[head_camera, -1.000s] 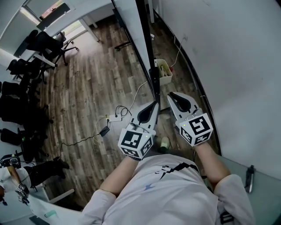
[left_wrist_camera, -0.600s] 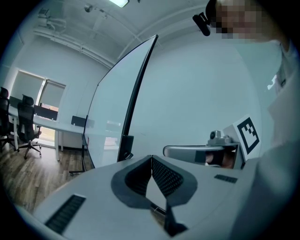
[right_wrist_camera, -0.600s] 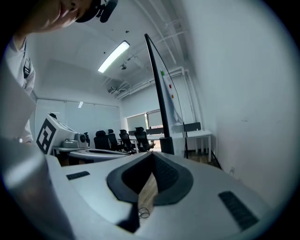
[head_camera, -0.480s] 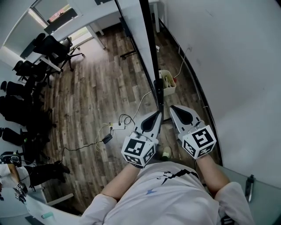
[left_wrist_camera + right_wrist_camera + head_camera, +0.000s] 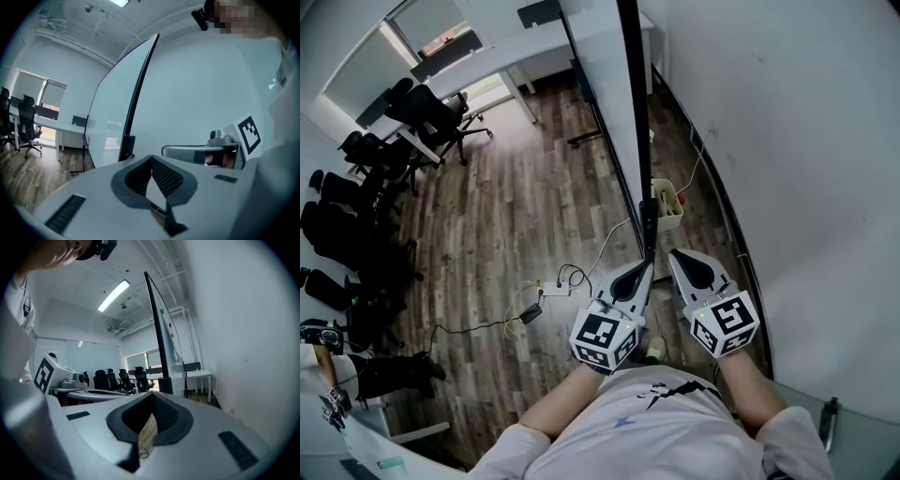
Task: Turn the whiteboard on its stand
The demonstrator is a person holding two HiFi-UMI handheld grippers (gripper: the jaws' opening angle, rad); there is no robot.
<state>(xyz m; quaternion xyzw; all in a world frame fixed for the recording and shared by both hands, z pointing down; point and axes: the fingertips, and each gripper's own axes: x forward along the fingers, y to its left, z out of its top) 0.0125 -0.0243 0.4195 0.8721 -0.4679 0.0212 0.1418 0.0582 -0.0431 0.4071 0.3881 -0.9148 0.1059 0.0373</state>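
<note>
Whiteboard [image 5: 635, 103]: stood upright and was seen edge-on from the head view. Its black frame ran down to a black bracket [image 5: 648, 221] just ahead of both grippers.
Left gripper [image 5: 643, 270]: the fingers were closed tip to tip with nothing between them. It sat just left of the frame's lower end, and whether it touched the frame could not be told.
Right gripper [image 5: 678, 255]: the fingers were pressed together and empty, just right of the frame.
Floor [image 5: 506, 206]: wood planks, with a loose cable [image 5: 567, 277] left of the grippers and a small open box [image 5: 668, 202] beside the frame.
Far left: black office chairs [image 5: 427, 108] stood by a white table [image 5: 502, 64].
Wall [image 5: 787, 141]: white, close on the right.
</note>
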